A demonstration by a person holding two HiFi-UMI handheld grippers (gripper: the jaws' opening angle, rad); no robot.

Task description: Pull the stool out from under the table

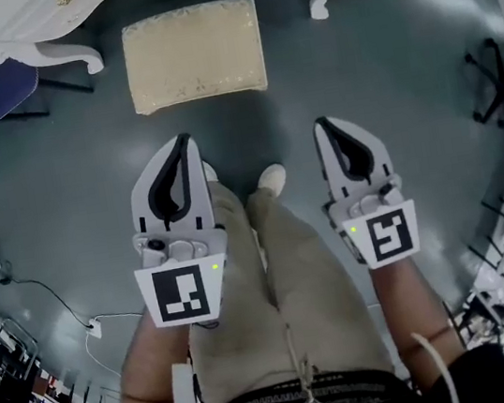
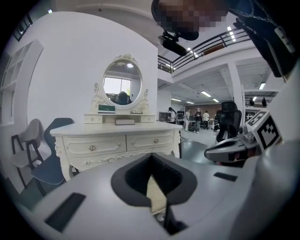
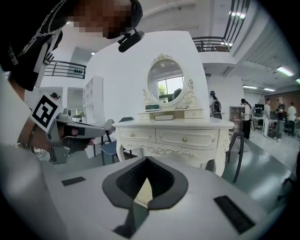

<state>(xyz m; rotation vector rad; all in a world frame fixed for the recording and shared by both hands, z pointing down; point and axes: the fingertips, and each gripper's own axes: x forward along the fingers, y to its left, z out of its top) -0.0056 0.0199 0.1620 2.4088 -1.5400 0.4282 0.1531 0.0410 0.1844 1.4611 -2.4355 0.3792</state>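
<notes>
Two closed, empty tools: left gripper (image 1: 186, 142) and right gripper (image 1: 322, 126) hovered short of the stool (image 1: 194, 55), which seemingly sat clear of the table (image 1: 67, 52).

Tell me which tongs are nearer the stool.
Left. The left tongs point at the stool, short of its near edge; the right tongs sit off beyond its right corner.

Bright, even overhead light leaves soft glare on the grey floor (image 1: 399, 49), while all three views bend strongly and darken at their edges.

Left tool (image 1: 186, 142) and right tool (image 1: 323, 126) held forward, both jaws closed, empty.
</notes>
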